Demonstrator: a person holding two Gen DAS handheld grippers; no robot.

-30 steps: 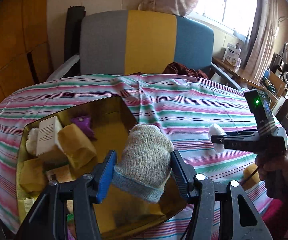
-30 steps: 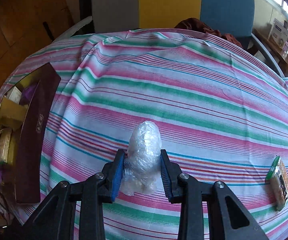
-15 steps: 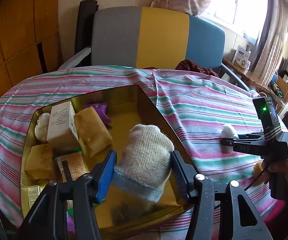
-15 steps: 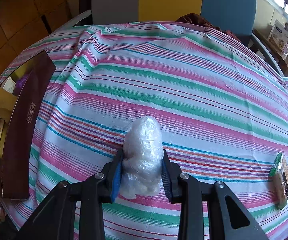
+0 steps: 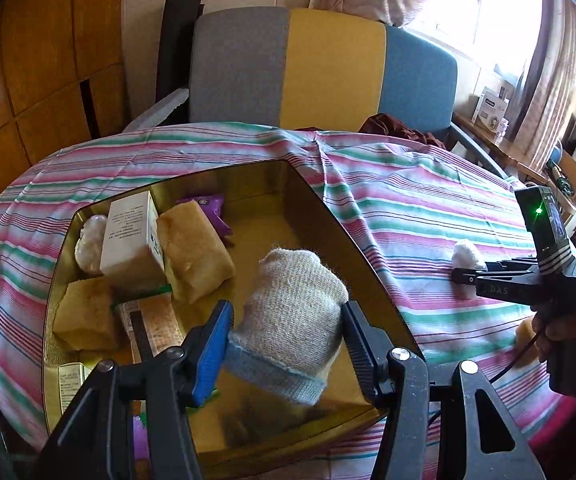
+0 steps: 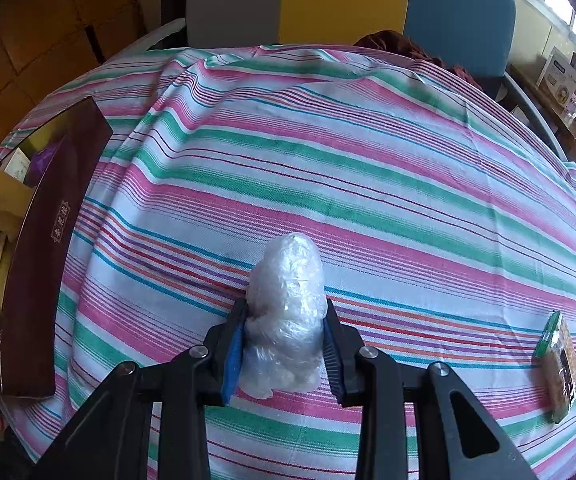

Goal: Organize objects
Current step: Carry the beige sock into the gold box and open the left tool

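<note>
A round bench [image 6: 368,168] fills the room's middle, draped in a woven cloth of pink, green and white stripes that wrinkles toward the far edge. Behind it stands a padded chair [image 5: 324,68] with grey, yellow and blue panels.

On the bench's left side sits a shallow tin [image 5: 352,236] with a shiny gold inside and angled corners; its outer wall is dark maroon with a small printed emblem. Inside lie a white carton [image 5: 132,240], two spongy tan blocks [image 5: 196,256], a purple wrapper [image 5: 208,204] and a pale round lump in the far corner.

The left tool [image 5: 286,334] is closed on a rolled sock [image 5: 292,320], cream knit with a grey-blue cuff, held above the tin's near half, one blue pad and one black pad pressing its sides.

The right tool [image 6: 284,344] grips a wad of crinkled clear plastic [image 6: 286,312] low over the striped cloth, well right of the tin; I cannot tell whether the wad touches the cloth.

Near the bench's right edge lies a small flat snack packet [image 6: 560,364], green-edged with brown contents.
</note>
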